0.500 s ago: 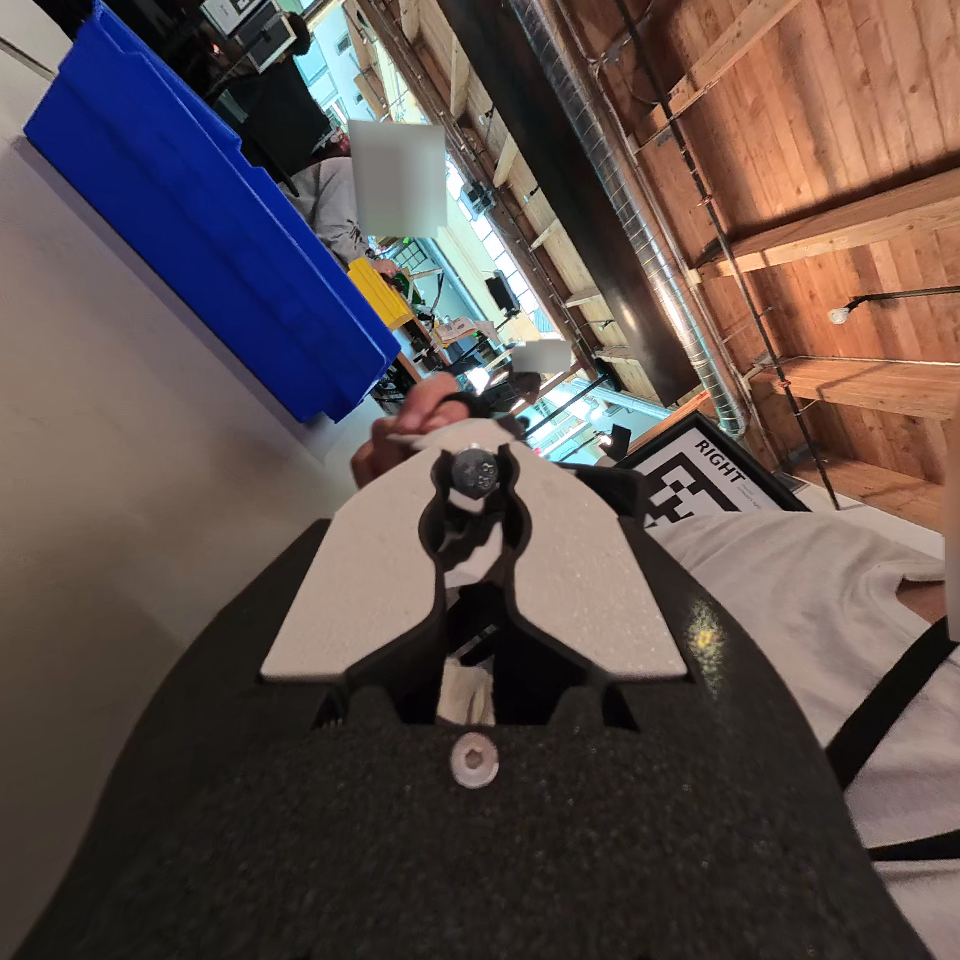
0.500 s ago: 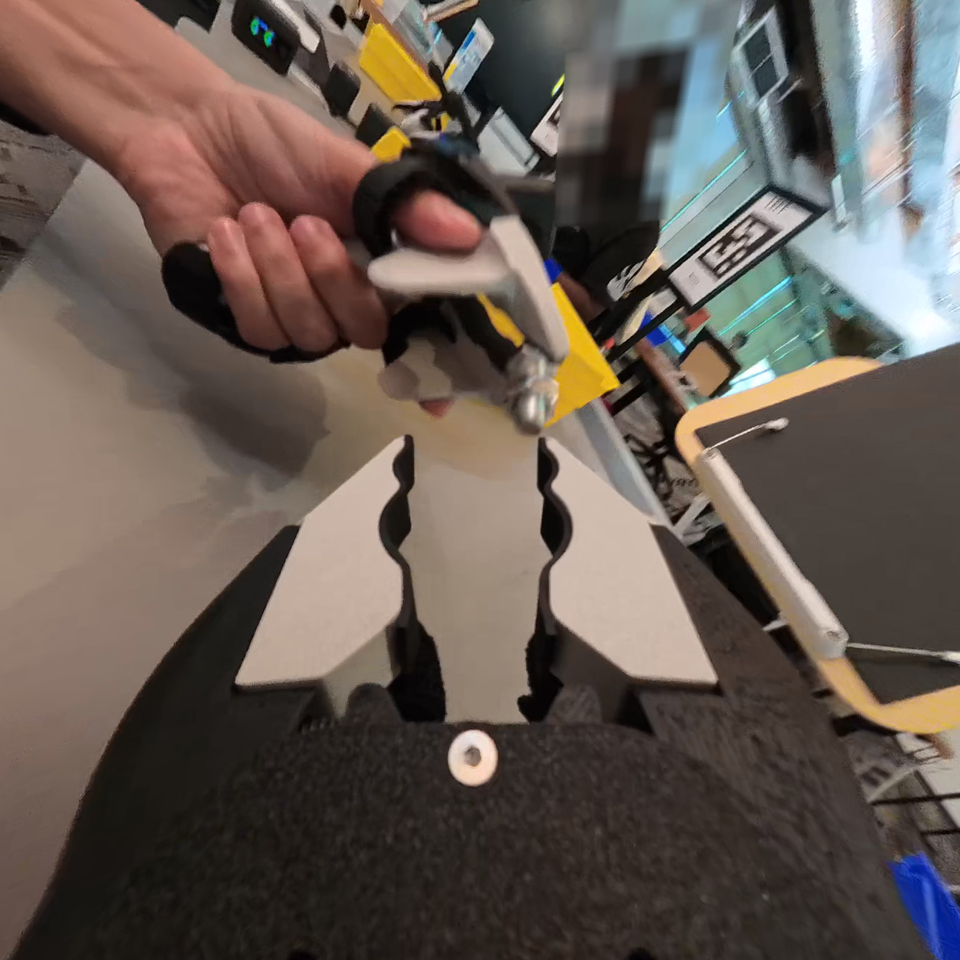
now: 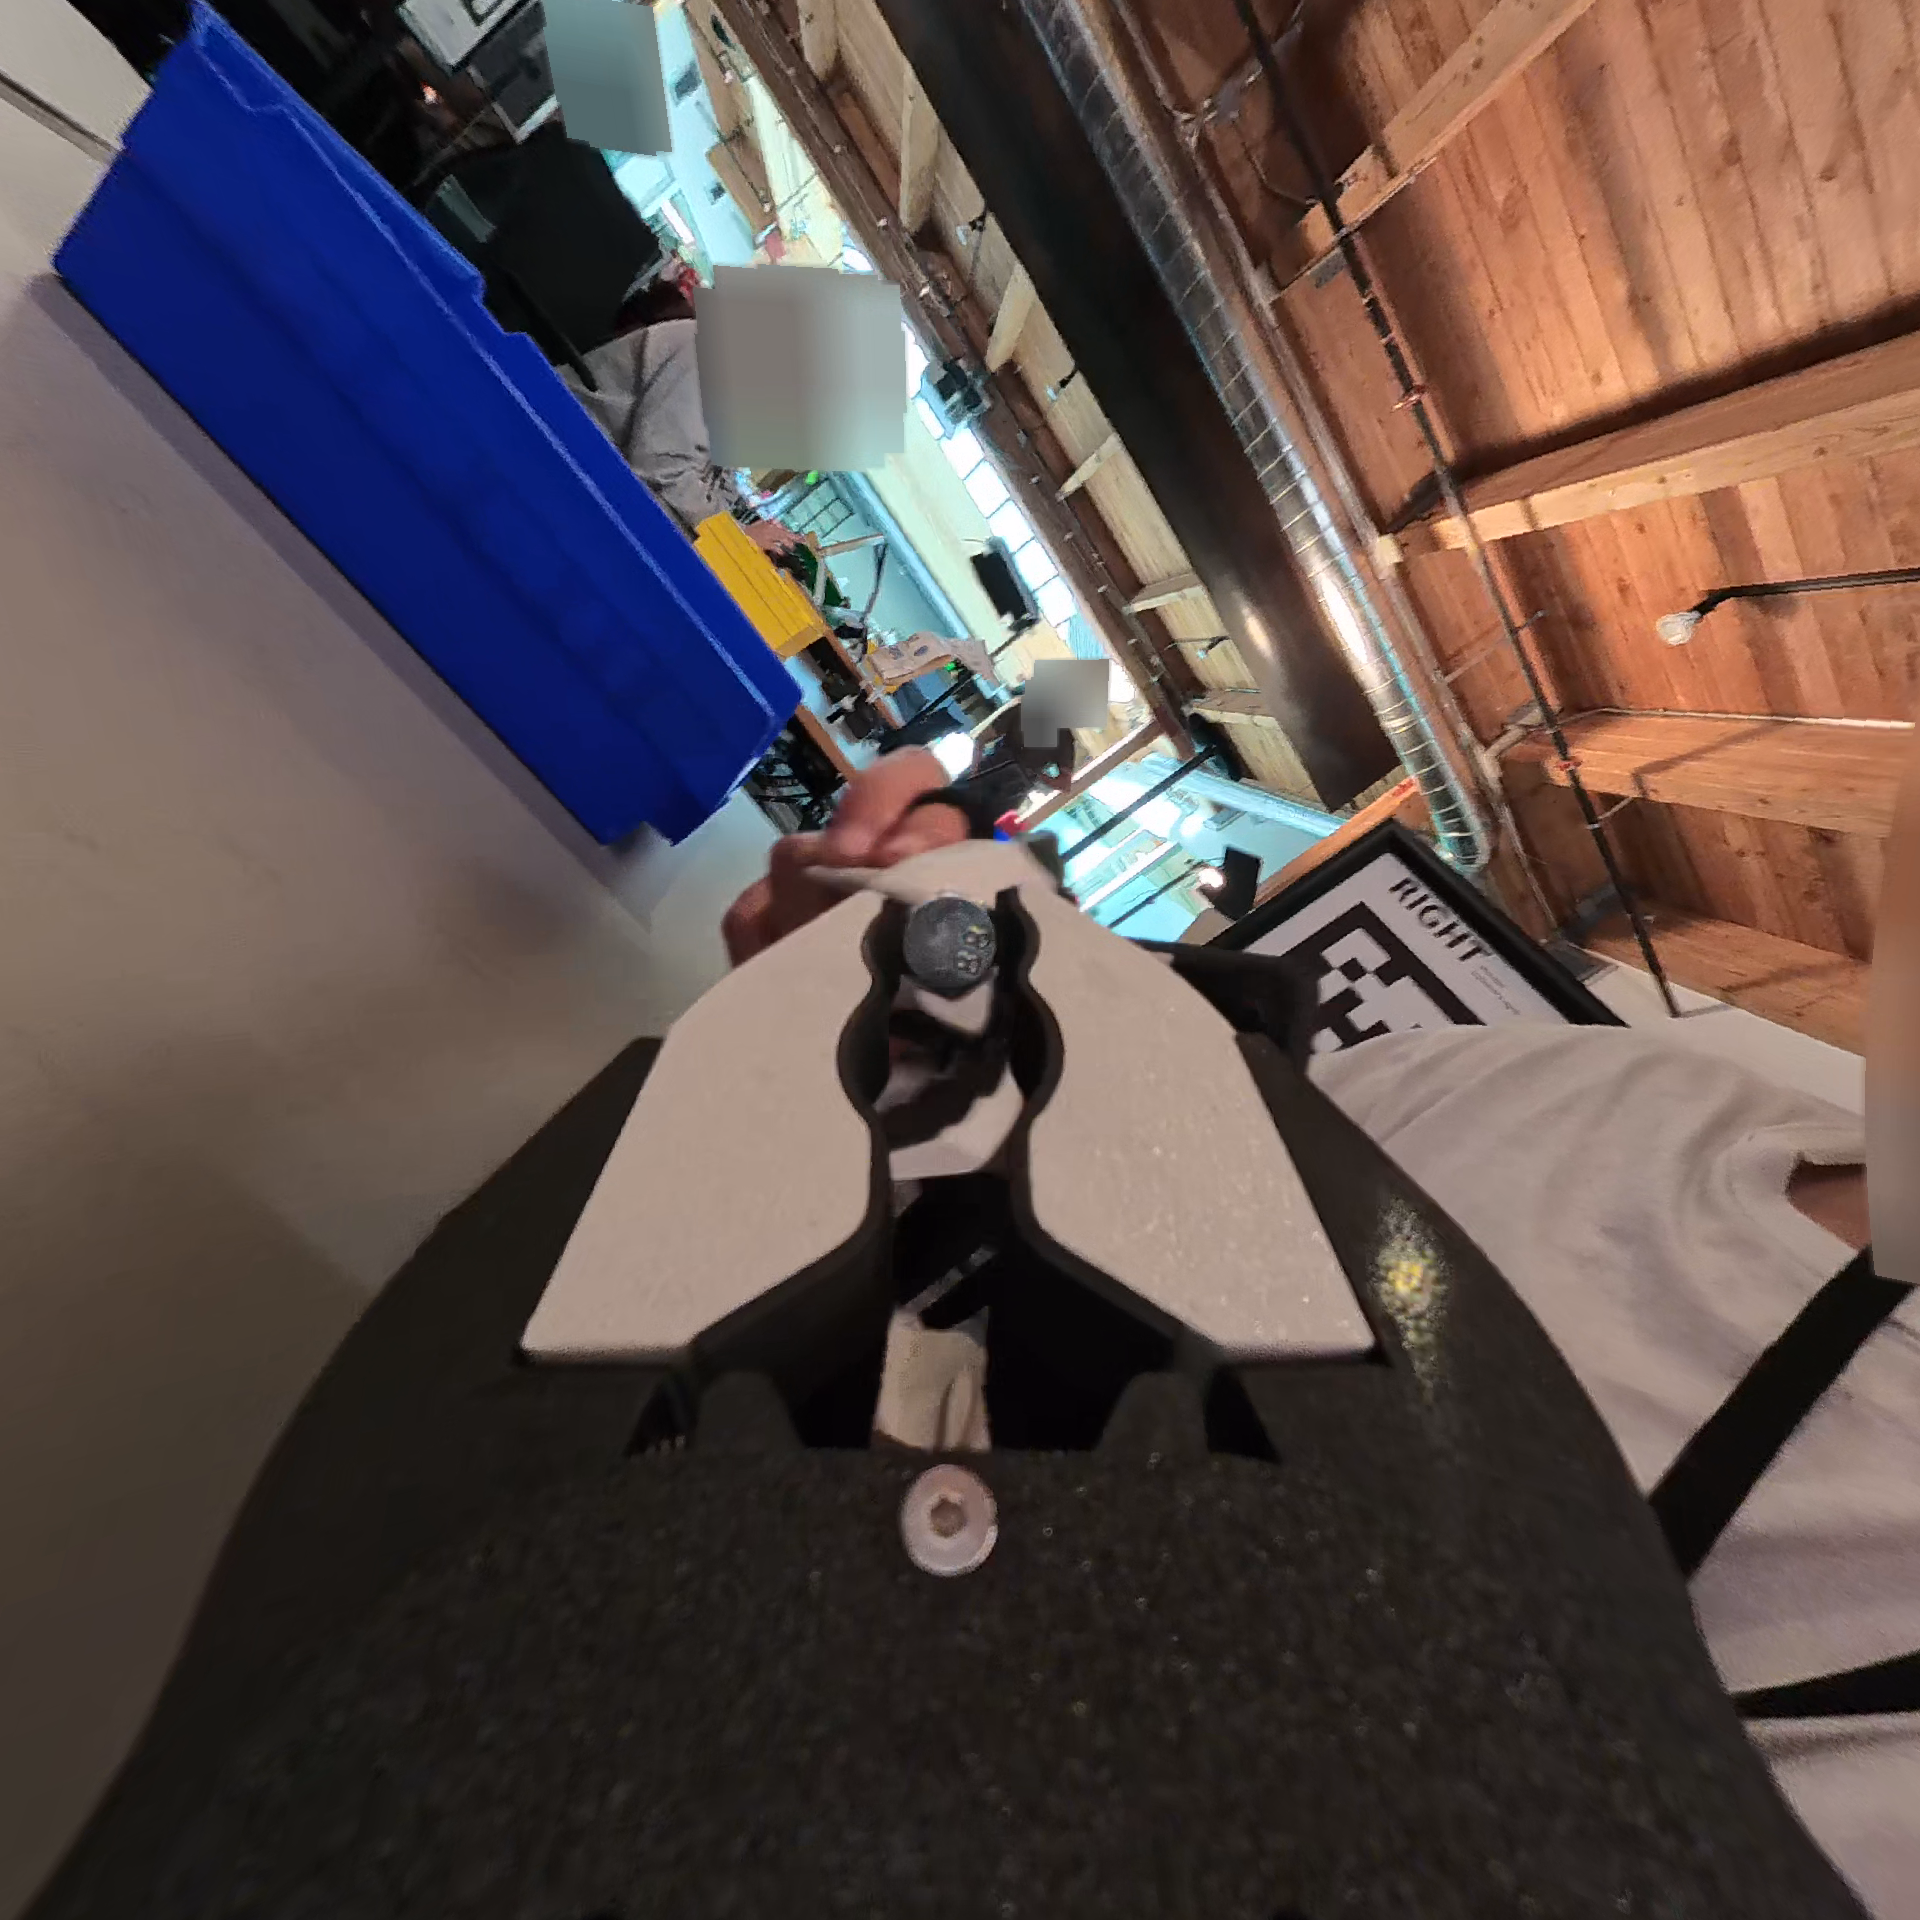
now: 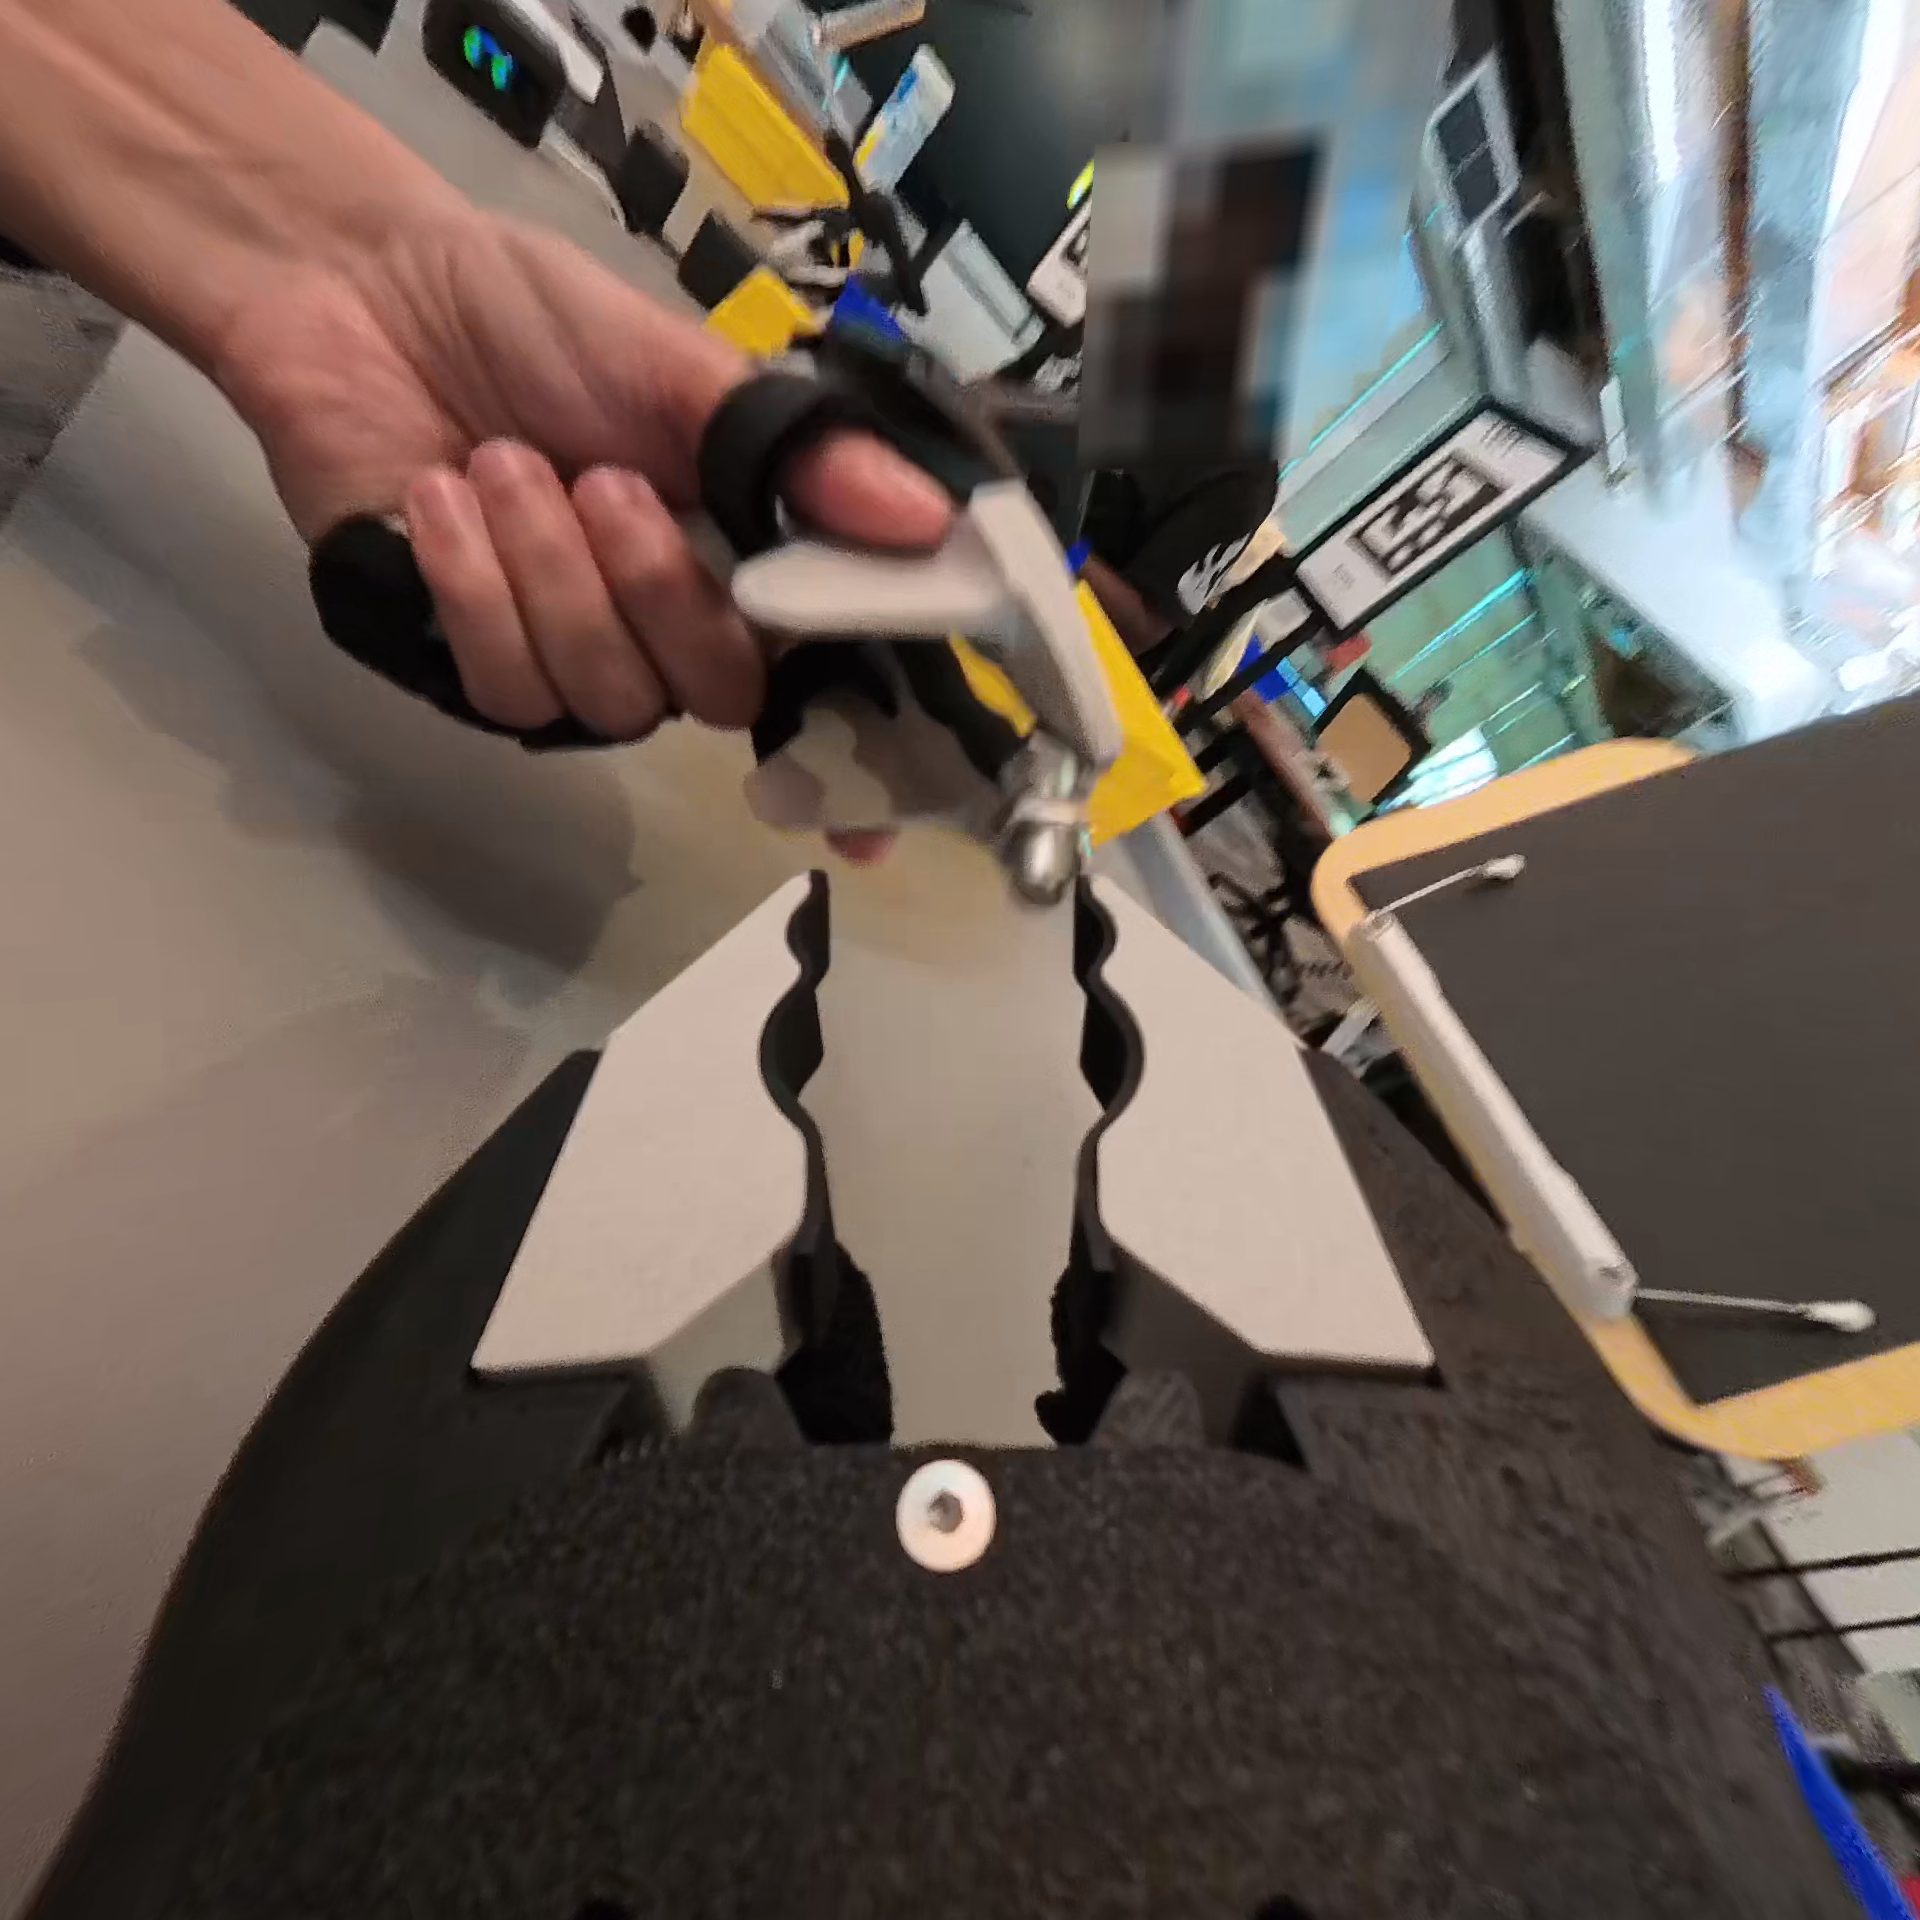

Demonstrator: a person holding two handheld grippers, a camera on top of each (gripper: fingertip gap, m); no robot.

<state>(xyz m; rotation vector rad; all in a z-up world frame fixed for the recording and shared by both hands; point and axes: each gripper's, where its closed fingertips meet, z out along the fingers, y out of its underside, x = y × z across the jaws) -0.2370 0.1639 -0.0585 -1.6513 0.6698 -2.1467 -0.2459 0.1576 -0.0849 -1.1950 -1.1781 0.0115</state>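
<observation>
In the centre of the left wrist view, the left gripper [image 3: 948, 935] was nearly closed, its two pale fingers pinching the round head of a grey metal bolt [image 3: 948, 943] right at their tips. In the right wrist view, that same gripper sat in a hand [image 4: 499, 499] at upper centre, and the bolt's shiny end jutted down from it.

The right gripper [image 4: 948, 904] stood wide open with nothing between its pads, only the pale surface [image 4: 208, 1039] showing through the gap. The bolt's end hung just beside the tip of its right-hand finger [image 4: 1195, 1091]; whether it touched I cannot tell.

A blue bin [image 3: 416, 468] lay on the surface at upper left of the left wrist view. A black board with a tan rim [image 4: 1662, 1039] filled the right edge of the right wrist view.
</observation>
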